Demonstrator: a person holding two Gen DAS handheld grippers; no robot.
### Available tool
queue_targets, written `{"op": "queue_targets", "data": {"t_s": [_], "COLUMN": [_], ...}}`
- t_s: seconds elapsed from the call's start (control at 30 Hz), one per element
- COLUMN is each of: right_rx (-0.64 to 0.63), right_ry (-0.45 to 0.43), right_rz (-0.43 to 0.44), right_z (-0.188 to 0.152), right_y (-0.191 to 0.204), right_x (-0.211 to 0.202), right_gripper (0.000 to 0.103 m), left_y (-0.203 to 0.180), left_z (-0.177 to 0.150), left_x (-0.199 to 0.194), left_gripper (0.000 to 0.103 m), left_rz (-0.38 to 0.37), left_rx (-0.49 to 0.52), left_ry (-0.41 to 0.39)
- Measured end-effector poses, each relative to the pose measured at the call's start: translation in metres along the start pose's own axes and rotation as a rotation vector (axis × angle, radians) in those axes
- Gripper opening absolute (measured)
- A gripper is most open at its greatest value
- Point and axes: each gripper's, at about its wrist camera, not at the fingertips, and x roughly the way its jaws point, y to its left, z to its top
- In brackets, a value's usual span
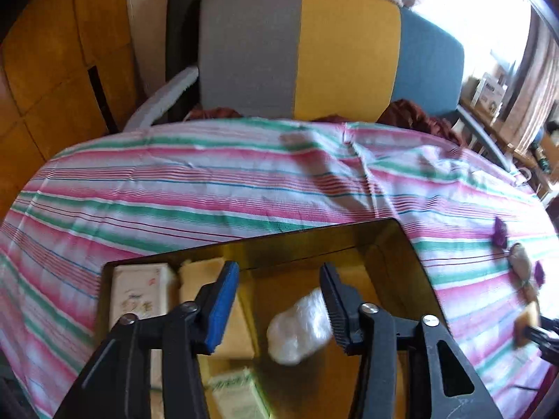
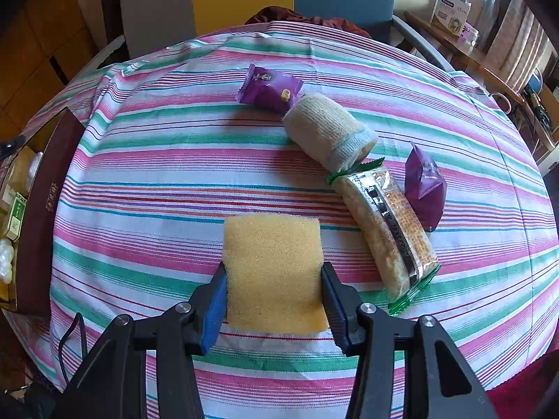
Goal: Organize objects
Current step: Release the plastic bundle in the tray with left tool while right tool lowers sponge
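Gripping a yellow sponge (image 2: 274, 272) from both sides, the right claw (image 2: 274, 300) holds it low over the striped cloth (image 2: 174, 160) on the counter. Just beyond lie a long snack packet (image 2: 387, 230), a beige bandage roll (image 2: 328, 131) and two purple packets (image 2: 269, 87) (image 2: 424, 188). The left claw (image 1: 279, 300) hangs wide apart over the open box (image 1: 314, 234), its right finger (image 1: 335, 307) beside a white plastic-wrapped bundle (image 1: 297, 331), holding nothing. Inside the box sit a white carton (image 1: 139, 296) and another sponge (image 1: 202, 272).
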Motion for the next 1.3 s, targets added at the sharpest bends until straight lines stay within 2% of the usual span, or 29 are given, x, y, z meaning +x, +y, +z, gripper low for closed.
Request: {"op": "queue_targets", "data": {"t_s": [0.13,0.27,0.37,0.5,0.6,0.7,0.83,1.0,1.17,1.3], "right_rx": [-0.025,-0.051,-0.137,-0.288,-0.393,-0.455,-0.473,-0.452,-0.432,-0.355], "right_ry": [-0.029,-0.058,-0.096,-0.137,-0.122,-0.056,0.064,0.148,0.172,0.120], "right_rz": [0.008,0.059,0.122,0.208,0.279,0.317,0.309,0.213,0.143,0.198], "right_z": [0.001,0.000,-0.002,0.002,0.010,0.023,0.043,0.067,0.083,0.095], "right_y": [0.007,0.032,0.078,0.155,0.216,0.269,0.317,0.354,0.376,0.386], "right_x": [-0.008,-0.029,-0.055,-0.089,-0.096,-0.083,-0.046,-0.003,0.028,0.038], "right_gripper": [0.050,0.050,0.050,0.050,0.050,0.050,0.050,0.050,0.050,0.052], "left_y": [0.015,0.026,0.035,0.055,0.071,0.083,0.103,0.123,0.138,0.145], "left_z": [-0.023,-0.049,-0.067,-0.084,-0.094,-0.101,-0.112,-0.123,-0.131,-0.136], "left_x": [-0.046,-0.076,-0.091,-0.105,-0.114,-0.122,-0.126,-0.127,-0.120,-0.118], "left_gripper": [0.060,0.061,0.061,0.062,0.062,0.065,0.066,0.066,0.066,0.066], "left_rz": [-0.032,-0.038,-0.027,-0.027,-0.020,-0.007,-0.007,-0.006,-0.007,-0.007], "left_rx": [-0.027,-0.035,-0.038,-0.092,-0.119,-0.135,-0.171,-0.211,-0.249,-0.274], "left_ry": [-0.056,-0.078,-0.092,-0.101,-0.114,-0.126,-0.124,-0.114,-0.096,-0.092]}}
